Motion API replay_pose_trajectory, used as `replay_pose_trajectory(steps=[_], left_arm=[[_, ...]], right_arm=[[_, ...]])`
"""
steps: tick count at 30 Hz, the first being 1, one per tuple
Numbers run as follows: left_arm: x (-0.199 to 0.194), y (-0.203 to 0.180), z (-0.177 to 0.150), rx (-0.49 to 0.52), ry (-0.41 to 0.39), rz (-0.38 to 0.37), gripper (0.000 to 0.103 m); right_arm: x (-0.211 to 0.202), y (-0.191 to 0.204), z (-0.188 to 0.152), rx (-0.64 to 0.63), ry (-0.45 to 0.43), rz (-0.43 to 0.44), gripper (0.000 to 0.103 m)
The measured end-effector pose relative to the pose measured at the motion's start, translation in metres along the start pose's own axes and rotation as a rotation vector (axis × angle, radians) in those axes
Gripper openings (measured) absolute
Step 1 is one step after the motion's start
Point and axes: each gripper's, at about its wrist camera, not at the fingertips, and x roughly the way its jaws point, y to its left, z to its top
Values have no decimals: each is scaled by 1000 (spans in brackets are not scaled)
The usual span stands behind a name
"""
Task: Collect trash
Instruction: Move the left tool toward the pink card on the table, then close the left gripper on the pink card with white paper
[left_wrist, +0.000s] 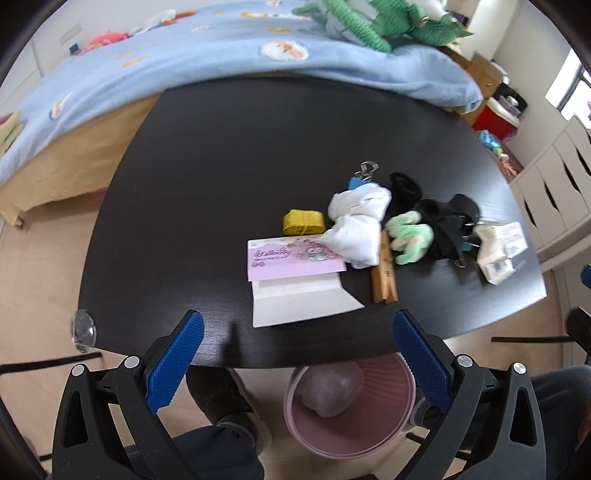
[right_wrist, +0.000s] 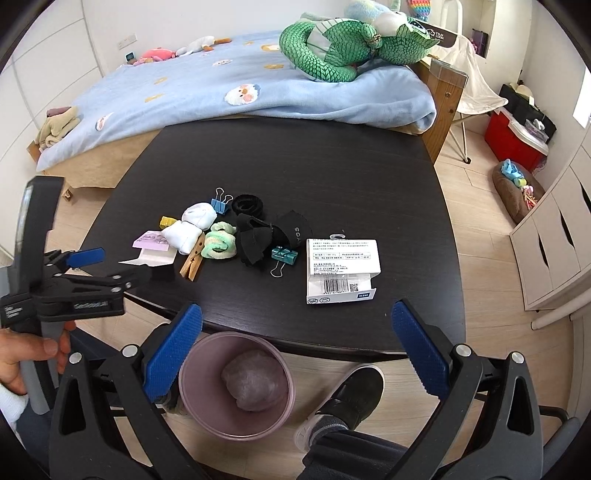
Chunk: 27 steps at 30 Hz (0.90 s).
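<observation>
bin (right_wrist: 236, 424): pink, round, upright on floor under table's near edge, holds a crumpled wad (right_wrist: 255, 380) | box (right_wrist: 341, 271): white, flattened, label up, table's right | card (left_wrist: 295, 258): pink over white, flat, left of pile | tissue (left_wrist: 356, 225): white, crumpled, overlapping card

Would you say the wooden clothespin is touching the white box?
Apart. The right wrist view shows the clothespin left of the white box, with bare table and a teal binder clip between them.
</observation>
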Motion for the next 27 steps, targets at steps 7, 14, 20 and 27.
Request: replay_pose_trajectory(steps=[7, 14, 20, 27], left_arm=[[14, 1, 1, -13, 9, 21, 98], [16, 1, 1, -4, -10, 24, 88], [20, 2, 4, -11, 10, 8, 66], [15, 6, 3, -8, -6, -9, 62]], right_arm=[[4, -2, 0, 2, 10, -2, 100], [8, -5, -1, 10, 20, -6, 100], [10, -4, -1, 10, 26, -4, 100], [13, -5, -1, 16, 32, -1, 100]])
